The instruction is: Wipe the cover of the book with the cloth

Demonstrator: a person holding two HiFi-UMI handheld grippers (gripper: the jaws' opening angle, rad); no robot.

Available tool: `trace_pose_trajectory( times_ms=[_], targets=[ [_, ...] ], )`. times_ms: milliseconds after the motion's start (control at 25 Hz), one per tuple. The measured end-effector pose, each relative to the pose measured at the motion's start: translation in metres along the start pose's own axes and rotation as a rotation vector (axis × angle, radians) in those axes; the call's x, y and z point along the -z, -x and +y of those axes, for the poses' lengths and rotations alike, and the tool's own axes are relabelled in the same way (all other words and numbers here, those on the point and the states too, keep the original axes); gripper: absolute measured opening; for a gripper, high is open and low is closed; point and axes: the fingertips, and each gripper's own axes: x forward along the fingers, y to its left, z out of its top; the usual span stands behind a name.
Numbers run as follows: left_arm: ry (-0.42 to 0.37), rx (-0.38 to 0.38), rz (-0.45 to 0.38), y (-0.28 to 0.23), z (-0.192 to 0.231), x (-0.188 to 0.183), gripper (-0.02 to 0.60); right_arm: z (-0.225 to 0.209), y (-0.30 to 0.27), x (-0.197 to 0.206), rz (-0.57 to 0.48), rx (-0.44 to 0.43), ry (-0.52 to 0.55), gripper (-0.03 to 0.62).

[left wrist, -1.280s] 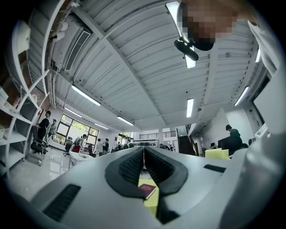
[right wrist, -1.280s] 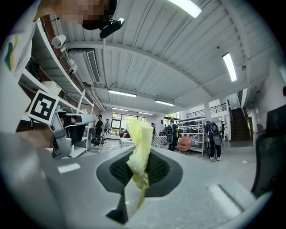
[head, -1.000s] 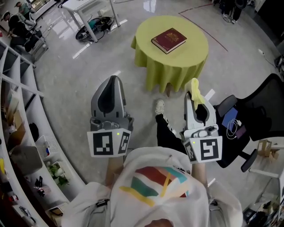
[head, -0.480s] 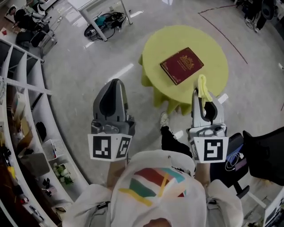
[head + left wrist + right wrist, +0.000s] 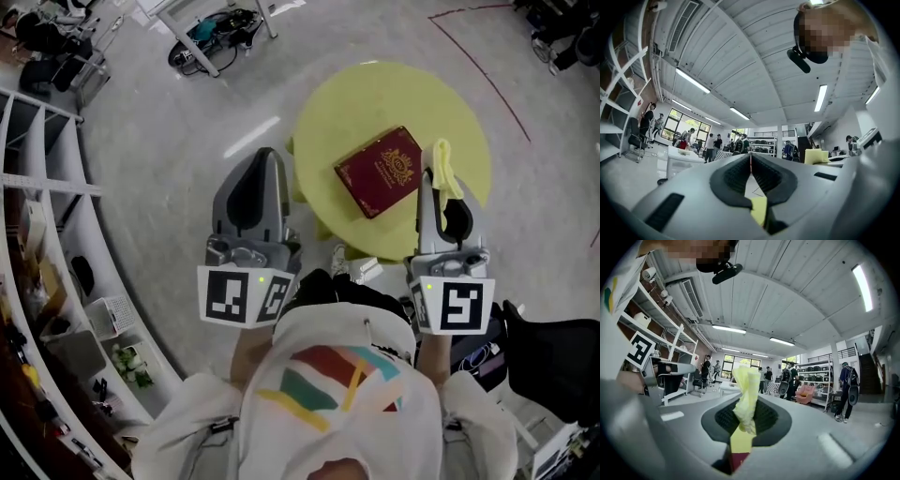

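- The book [image 5: 380,172], dark red with a gold emblem, is seen lying closed and flat, cover up, on the near right part of the table [image 5: 375,94], which is round and draped in yellow-green.
- White shelving [image 5: 37,234] is seen curving along the floor well left of the table.
- A white frame [image 5: 211,37] with dark gear under it is seen on the floor beyond the table's far left side.
- The left gripper [image 5: 267,155] is held out just left of the table, over bare floor; its jaws are pressed together with nothing between them.
- The right gripper [image 5: 433,180] is held over the table's near right edge, just right of the book; its jaws are clamped on the cloth [image 5: 444,169].
- The cloth, pale yellow and bunched, is seen standing up out of the jaw tips in the right gripper view; contact with the book is not shown.
- A red line [image 5: 478,56] is marked on the floor beyond the table's right side.
- A black chair [image 5: 553,361] is seen on the near side of the table, well to its right.
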Motion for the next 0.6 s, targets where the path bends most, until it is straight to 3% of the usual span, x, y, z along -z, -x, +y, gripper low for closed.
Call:
trace_pose_trajectory(
  times_ms=[160,600],
  targets=[
    [-0.017,0.021,-0.013,-0.02,0.002,-0.009,0.017,-0.004,-0.012,-0.006,-0.005,0.008,0.002,0.028],
    [-0.055,0.184,-0.052,-0.076,-0.019,-0.04,0.017,-0.045,-0.01,-0.055,-0.125,0.205,0.029,0.028]
  ],
)
